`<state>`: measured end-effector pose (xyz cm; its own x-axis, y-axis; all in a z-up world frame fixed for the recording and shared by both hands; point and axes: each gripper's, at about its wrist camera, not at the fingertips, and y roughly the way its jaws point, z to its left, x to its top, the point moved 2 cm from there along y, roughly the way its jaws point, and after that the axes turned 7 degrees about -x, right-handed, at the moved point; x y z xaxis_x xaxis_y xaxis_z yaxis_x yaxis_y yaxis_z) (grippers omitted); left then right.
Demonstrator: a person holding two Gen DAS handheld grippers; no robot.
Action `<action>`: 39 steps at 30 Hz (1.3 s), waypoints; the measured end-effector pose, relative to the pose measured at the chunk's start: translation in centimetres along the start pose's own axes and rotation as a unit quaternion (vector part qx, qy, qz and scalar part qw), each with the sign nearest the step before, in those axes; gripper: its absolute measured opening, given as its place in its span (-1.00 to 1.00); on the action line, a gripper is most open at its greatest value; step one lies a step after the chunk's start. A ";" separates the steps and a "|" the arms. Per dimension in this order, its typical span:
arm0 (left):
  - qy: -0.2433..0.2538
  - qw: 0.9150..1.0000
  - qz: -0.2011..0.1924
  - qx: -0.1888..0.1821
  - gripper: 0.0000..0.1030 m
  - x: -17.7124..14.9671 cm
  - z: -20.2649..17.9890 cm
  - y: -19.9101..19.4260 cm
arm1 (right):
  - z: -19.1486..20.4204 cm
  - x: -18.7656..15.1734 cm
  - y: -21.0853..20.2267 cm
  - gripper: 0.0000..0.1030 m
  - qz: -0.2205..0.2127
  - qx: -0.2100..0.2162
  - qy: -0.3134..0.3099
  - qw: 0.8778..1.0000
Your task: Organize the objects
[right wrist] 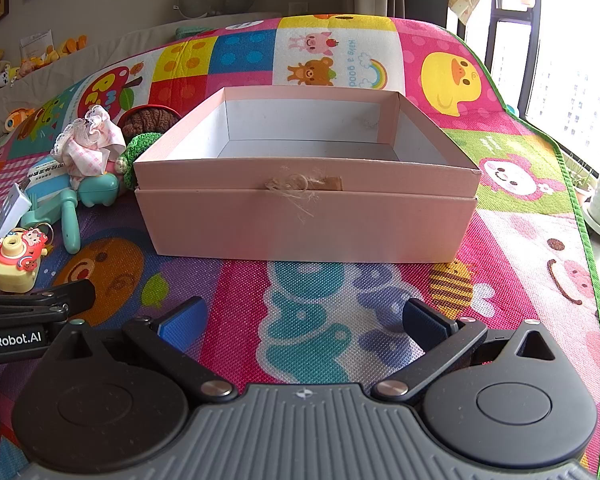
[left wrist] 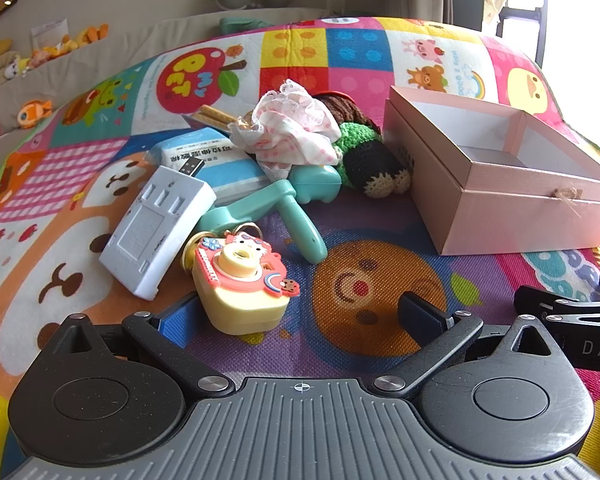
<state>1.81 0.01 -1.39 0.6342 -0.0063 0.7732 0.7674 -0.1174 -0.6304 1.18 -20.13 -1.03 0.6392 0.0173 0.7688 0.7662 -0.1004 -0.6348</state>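
Both grippers hover low over the woven-textured cartoon mat (right wrist: 340,288), jaws spread wide and holding nothing: the left gripper (left wrist: 300,320), the right gripper (right wrist: 304,320). Just ahead of the left one sits a rubbery yellow toy camera (left wrist: 240,284), touching a ribbed white plastic charger (left wrist: 156,232). Behind lie a teal handle toy (left wrist: 292,208), frilly cloth (left wrist: 292,128) and crochet doll (left wrist: 368,160). The open pink cardboard box (right wrist: 308,216) stands right of the pile, empty.

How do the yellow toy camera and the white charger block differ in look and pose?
The yellow toy camera is rounded, colourful and stands upright with its lens facing the left hand-held gripper; the white charger block is flat, plain and boxy, lying tilted with one end propped on the pile. Both sit on the play mat, touching or nearly so.
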 end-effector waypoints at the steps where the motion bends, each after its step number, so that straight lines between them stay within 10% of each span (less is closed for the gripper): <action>1: -0.001 1.000 0.000 0.000 1.00 0.0 0.0 0.0 | 0.0 0.0 0.0 1.00 0.000 0.000 0.000 1.000; 13: 0.015 0.998 -0.004 -0.055 0.99 -1.4 0.8 -2.7 | -0.6 -0.1 -0.2 1.00 0.003 0.024 -0.013 1.000; 21: 0.024 0.991 -0.121 -0.049 0.99 2.7 8.0 -5.9 | -0.6 -0.2 -0.3 1.00 0.002 0.028 -0.016 0.999; 28: -0.025 0.996 -0.041 -0.081 0.98 4.4 12.5 -0.7 | -0.6 -0.2 -0.2 1.00 0.003 0.029 -0.019 0.999; 35: -0.032 0.991 -0.011 -0.128 0.17 3.8 11.6 0.5 | -0.8 0.3 0.1 1.00 0.020 0.043 -0.039 0.998; 39: -0.028 0.993 -0.004 -0.117 0.07 3.8 11.1 -0.1 | -0.8 0.3 0.1 1.00 0.026 0.048 -0.048 0.997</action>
<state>5.18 11.05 0.89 0.6368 0.0493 0.7695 0.7341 -0.3438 -0.5855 1.45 -20.95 -0.81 0.6787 0.1110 0.7260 0.7311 -0.0078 -0.6822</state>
